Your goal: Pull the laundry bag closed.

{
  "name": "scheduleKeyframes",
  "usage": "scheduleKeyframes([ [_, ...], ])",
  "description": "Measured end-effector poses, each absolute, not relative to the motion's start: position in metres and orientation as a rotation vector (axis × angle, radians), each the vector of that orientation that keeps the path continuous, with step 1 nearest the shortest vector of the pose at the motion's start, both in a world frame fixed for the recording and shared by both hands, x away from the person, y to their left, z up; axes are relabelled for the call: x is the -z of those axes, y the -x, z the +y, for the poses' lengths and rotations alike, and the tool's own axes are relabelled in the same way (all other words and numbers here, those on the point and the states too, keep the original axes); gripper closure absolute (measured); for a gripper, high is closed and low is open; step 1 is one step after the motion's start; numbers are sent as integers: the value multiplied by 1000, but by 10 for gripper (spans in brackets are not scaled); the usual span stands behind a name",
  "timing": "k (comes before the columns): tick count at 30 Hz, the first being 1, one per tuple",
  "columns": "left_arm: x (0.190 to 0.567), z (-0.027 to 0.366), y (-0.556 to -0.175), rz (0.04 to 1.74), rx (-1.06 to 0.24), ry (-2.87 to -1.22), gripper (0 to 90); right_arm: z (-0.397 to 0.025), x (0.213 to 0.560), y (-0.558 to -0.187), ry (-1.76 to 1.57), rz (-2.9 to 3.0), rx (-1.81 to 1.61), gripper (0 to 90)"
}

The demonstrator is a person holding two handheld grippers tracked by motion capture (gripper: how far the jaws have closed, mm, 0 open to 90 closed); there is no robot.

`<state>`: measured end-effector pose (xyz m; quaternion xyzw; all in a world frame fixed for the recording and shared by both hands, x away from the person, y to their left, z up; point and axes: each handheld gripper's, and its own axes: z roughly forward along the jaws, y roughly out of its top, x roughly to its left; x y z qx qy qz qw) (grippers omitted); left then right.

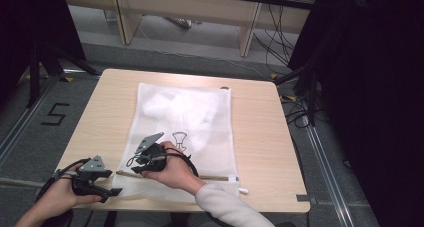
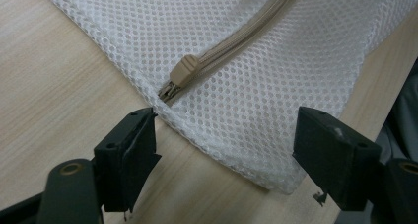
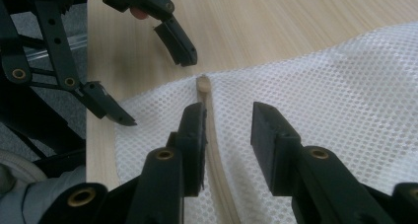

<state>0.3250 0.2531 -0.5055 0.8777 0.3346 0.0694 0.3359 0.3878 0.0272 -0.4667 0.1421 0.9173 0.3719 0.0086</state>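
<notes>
At the near corner of the bag (image 1: 180, 117), my two grippers (image 2: 224, 150) (image 3: 227, 130) hang open by the zip pull (image 2: 183, 70), not yet grabbed.

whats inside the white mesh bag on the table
Through the white mesh laundry bag a paler, crumpled white mass shows in its far half, probably fabric; the mesh blurs what it is. The beige zipper along the near edge is shut, its slider at the corner.

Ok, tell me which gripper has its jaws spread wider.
The left gripper: its jaws stand far apart, framing the mesh bag corner near the zipper pull. The right gripper leaves a narrow gap beside the zipper.
</notes>
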Motion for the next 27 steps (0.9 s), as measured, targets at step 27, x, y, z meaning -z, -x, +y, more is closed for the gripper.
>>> scheduleKeyframes([
  [27, 507, 252, -325, 898, -161, -2271, 237, 63, 484, -391, -430, 2936, -1120, 742],
])
